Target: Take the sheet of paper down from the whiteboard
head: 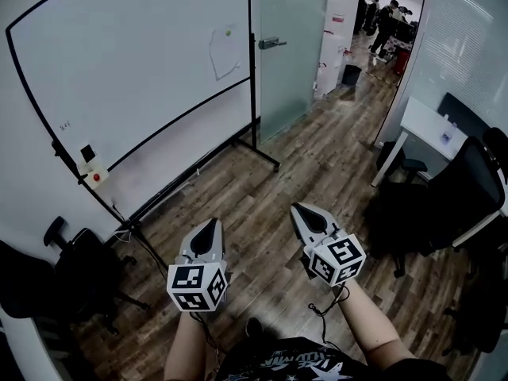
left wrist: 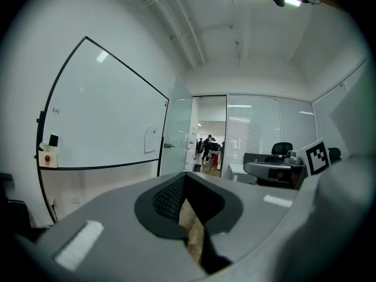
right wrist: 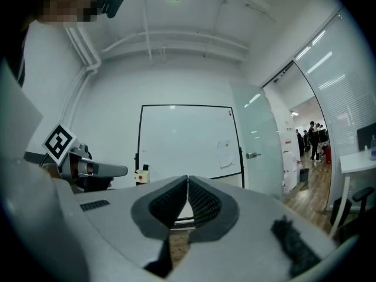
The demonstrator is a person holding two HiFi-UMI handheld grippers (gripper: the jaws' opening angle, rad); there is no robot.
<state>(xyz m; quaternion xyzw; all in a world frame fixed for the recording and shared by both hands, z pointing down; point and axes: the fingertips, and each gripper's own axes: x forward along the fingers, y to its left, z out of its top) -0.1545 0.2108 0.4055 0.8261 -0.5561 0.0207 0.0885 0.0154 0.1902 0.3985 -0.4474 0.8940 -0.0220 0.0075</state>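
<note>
- The whiteboard stands on its black frame along the left wall. The small marks near its left edge are too tiny to read.
- A frosted glass door just right of it hides whatever lies behind it. The people in the corridor beyond are too small to make out.
- A black chair at lower left is dark and cut off by the picture's edge. Another chair on the right covers part of the white counter.
- The left hand-held gripper has its jaws closed together with nothing between them.
- The right hand-held gripper is closed too, and empty.
- The sheet of paper hangs near the whiteboard's right edge, in its upper part, under a small green magnet. It is well apart from both hand-held grippers, ahead of them and higher. It sits up and left of the left one's jaws and up and right of the right one's. Anything printed on it cannot be made out.
</note>
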